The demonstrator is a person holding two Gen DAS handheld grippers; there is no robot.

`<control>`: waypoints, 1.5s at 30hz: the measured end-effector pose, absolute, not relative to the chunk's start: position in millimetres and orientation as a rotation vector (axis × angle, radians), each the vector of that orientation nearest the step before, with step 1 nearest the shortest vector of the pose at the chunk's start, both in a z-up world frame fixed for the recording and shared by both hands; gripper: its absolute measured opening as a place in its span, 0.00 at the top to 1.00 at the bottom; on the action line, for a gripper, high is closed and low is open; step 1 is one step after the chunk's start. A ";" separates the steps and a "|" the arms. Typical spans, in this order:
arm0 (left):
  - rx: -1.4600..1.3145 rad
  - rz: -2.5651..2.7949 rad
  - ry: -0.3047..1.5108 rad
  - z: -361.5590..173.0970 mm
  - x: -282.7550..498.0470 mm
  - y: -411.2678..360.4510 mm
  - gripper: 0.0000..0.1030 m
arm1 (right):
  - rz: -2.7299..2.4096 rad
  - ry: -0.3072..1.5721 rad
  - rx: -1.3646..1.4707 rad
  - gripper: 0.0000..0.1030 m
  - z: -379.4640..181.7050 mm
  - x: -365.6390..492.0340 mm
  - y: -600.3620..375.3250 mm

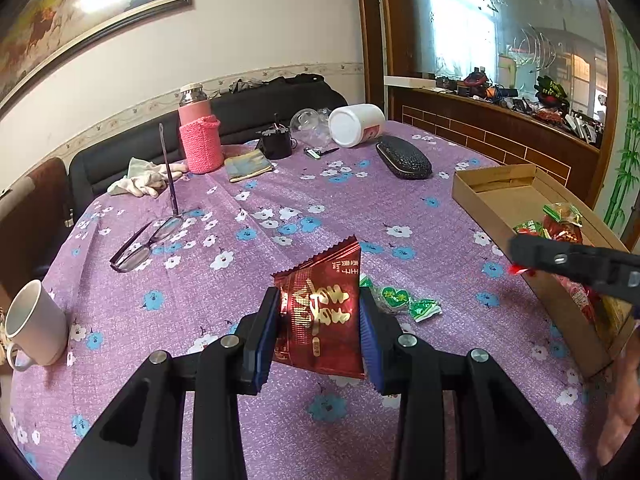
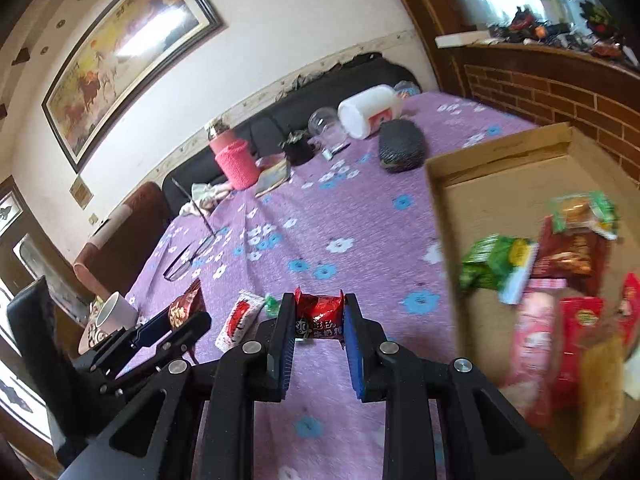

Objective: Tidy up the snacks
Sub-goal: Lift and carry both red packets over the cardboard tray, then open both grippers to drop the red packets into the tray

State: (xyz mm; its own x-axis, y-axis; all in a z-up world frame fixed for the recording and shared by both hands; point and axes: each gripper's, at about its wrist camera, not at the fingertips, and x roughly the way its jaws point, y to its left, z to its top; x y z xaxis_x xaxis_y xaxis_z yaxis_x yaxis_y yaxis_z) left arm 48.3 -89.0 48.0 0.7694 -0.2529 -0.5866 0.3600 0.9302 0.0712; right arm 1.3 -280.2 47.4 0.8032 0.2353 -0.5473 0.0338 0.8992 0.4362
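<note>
Through my left wrist camera, my left gripper [image 1: 320,316] pinches a dark red snack packet [image 1: 320,312] above the purple tablecloth [image 1: 280,200], small green sweets [image 1: 396,300] lying just beyond. Through my right, my right gripper [image 2: 318,316] clamps a small red candy [image 2: 320,312] beside the cardboard box [image 2: 440,208] of snacks. I judge I'm mid-carry; next comes swinging over the box wall and letting go.

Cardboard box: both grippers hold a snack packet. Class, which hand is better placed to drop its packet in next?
Right. The right gripper, shut on a small red packet, is right beside the cardboard box; the left gripper sits farther away over the tablecloth.
</note>
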 end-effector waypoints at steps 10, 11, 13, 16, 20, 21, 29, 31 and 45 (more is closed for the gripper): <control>0.219 -0.372 0.589 49.6 38.1 -101.1 0.65 | 0.056 0.599 0.509 0.77 52.1 -31.9 -325.7; 0.219 -0.378 0.589 49.8 37.5 -102.2 0.65 | 0.054 0.594 0.509 0.77 53.8 -34.3 -327.8; 0.211 -0.389 0.595 50.1 37.2 -103.5 0.65 | 0.053 0.585 0.510 0.77 56.7 -37.9 -331.7; 0.179 -0.412 0.620 50.7 38.2 -105.7 0.65 | 0.052 0.575 0.517 0.77 59.0 -41.7 -337.2; 0.162 -0.433 0.637 52.8 35.7 -112.9 0.65 | 0.051 0.567 0.533 0.77 59.1 -46.6 -347.7; 0.161 -0.440 0.640 53.7 34.7 -114.9 0.65 | 0.049 0.564 0.536 0.77 59.4 -48.0 -350.9; 0.168 -0.508 0.639 66.9 21.1 -144.4 0.65 | 0.013 0.516 0.588 0.77 60.7 -57.9 -382.1; 0.170 -0.531 0.636 70.5 16.9 -155.9 0.65 | -0.009 0.496 0.602 0.76 59.9 -61.9 -392.8; 0.173 -0.798 0.708 64.2 -15.7 -295.0 0.65 | -0.206 0.427 0.693 0.77 41.1 -82.1 -461.8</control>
State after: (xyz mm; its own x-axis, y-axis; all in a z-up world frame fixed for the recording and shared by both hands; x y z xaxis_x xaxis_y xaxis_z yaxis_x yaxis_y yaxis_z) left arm -15.7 -295.0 64.2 0.4843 -0.5958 -0.6407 0.7068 0.6981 -0.1149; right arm -82.1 -461.8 41.1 0.8940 -0.0434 -0.4460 0.3223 0.7537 0.5728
